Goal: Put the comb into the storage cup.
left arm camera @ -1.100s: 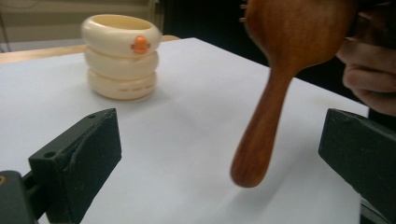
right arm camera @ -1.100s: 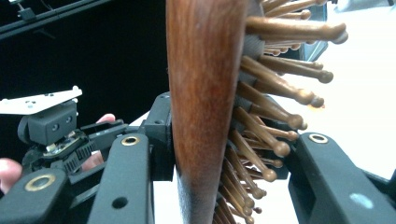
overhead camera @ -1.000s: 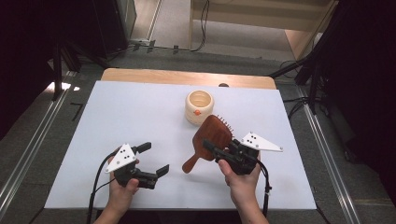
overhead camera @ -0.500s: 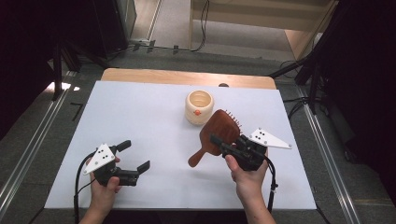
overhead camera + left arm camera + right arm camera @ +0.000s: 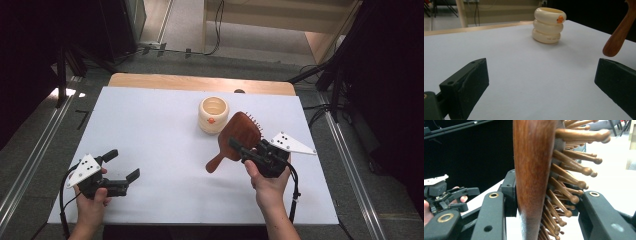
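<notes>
At the near left, the left gripper (image 5: 121,167) has drawn back toward the table's (image 5: 150,125) near-left corner since a second ago and hovers with its jaws spread wide and nothing between them. To the right, the right gripper (image 5: 250,150) stays clamped across the head of the wooden hairbrush (image 5: 235,137), which it has lifted and carried toward the far side, handle hanging down to the left, bristles facing right; I judge the brush is being brought to the cup. Just beyond it, the cream ribbed cup (image 5: 213,114) stands upright at the far centre, and what shows of its inside looks empty.
</notes>
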Tool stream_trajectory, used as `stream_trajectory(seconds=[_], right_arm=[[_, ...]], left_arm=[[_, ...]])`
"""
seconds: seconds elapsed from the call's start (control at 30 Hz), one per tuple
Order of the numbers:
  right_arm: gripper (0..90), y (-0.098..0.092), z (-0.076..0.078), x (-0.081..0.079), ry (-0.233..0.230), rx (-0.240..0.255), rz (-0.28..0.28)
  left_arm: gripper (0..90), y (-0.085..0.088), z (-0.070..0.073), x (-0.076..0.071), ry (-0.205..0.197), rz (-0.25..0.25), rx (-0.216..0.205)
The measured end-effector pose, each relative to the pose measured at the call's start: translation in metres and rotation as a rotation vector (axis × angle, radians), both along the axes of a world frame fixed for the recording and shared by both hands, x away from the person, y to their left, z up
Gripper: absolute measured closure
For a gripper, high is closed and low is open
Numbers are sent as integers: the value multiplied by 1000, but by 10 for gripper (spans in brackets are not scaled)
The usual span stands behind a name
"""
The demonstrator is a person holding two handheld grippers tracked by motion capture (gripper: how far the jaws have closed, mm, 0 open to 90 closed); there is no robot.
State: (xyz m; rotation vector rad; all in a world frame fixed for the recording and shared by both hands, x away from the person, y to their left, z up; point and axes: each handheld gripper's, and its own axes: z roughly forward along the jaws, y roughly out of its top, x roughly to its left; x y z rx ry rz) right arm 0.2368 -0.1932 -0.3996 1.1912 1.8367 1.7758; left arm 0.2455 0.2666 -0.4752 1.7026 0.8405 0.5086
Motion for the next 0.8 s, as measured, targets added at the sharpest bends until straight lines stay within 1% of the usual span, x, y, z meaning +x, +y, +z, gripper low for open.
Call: stream_trajectory(seconds=[0.17, 0.23, 0.37, 0.43, 0.5, 0.67, 0.8], right_arm=[[540, -4, 0, 3, 5, 10, -12], [540, -5, 1, 5, 0, 7, -17], [540, -6, 3, 7, -2, 0, -18], [539, -7, 4, 8, -1, -1, -22], [539, -7, 6, 9, -5, 3, -25], [540, -9, 9, 12, -14, 3, -30], [540, -9, 12, 15, -18, 0, -33]], left_arm=[[0, 19, -1, 1, 1, 46, -13], [0, 25, -1, 2, -2, 62, -5], [0, 33, -4, 4, 5, 82, -5], [0, 36, -5, 5, 8, 90, 0], [0, 38, -7, 6, 12, 91, -6], [0, 37, -9, 6, 11, 87, -9], [0, 37, -11, 6, 18, 90, -15]])
